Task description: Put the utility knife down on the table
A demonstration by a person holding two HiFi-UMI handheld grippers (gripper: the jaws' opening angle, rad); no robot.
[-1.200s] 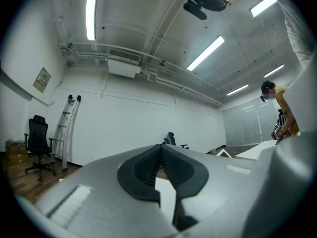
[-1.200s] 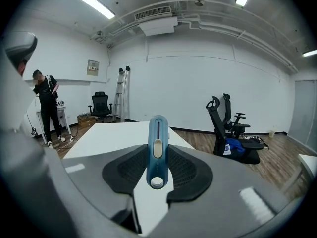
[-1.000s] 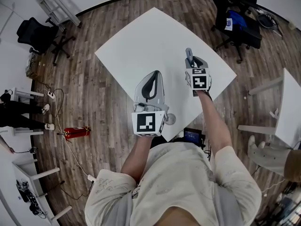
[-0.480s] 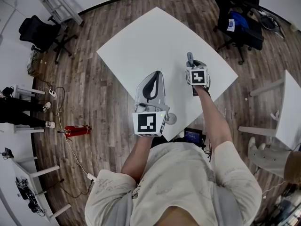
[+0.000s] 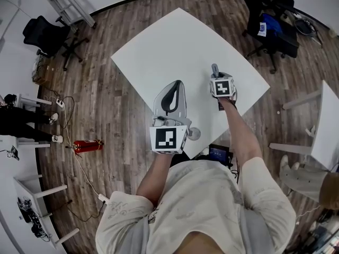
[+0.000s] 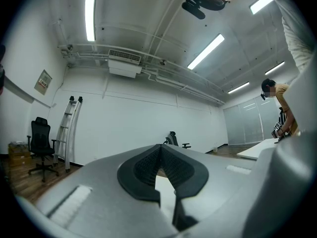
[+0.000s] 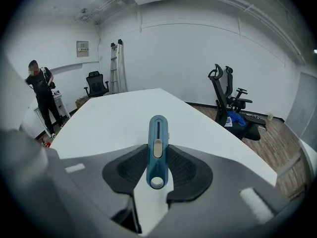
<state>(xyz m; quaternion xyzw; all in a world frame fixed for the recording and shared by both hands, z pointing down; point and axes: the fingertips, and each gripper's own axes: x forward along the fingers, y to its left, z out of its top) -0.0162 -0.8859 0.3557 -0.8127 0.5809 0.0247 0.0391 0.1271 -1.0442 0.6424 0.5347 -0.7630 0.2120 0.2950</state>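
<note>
Two tongs hang over a white surface (image 5: 175, 46); the right tongs (image 7: 158, 176) are clamped on a blue knife (image 7: 158, 138), tilted downward, the knife not yet laid down; the left tongs (image 6: 160, 152) are together, empty and level. Lowering seems the step in hand; next, rest the knife flat, then part the jaws.

Beyond the jaws of the right gripper (image 7: 158, 151) stands a white wall (image 7: 173, 48); a ladder (image 7: 115, 66) leans left of them, a black office chair (image 7: 225, 95) stands right, on wood floor (image 7: 270, 143) (strip lights (image 6: 90, 11) glow overhead).
</note>
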